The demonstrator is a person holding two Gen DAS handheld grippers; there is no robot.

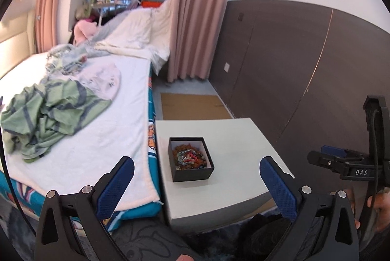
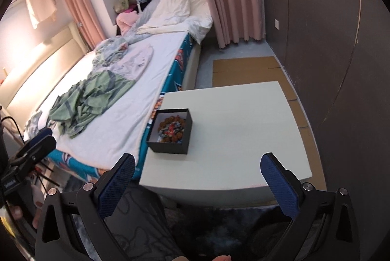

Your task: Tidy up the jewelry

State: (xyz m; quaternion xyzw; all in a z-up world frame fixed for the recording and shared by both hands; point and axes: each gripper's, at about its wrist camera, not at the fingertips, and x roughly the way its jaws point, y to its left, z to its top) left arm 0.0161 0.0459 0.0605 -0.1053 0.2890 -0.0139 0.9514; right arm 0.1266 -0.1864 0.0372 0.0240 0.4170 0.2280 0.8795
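Black jewelry box [image 1: 190,159] sits lidless on the white worktop [image 1: 234,139], beside the bed [image 1: 97,114]. Left tongs [image 1: 196,175] and right tongs [image 2: 197,170] are spread wide, gripping nothing.

The jewelry [image 1: 189,157] in the box [image 1: 192,174] is a small tangled heap: single pieces cannot be told apart, and the box's near wall hides its lower part. In the right wrist view the jewelry [image 2: 171,129] is just as unclear. The tabletop's [image 1: 219,200] near edge is cut by the left claw's [image 1: 195,184] fingers [image 1: 277,185]. The right claw [image 1: 326,161] shows only partly at the picture's edge, its jaws unreadable there. The green cloth [image 1: 51,112] is blurred.
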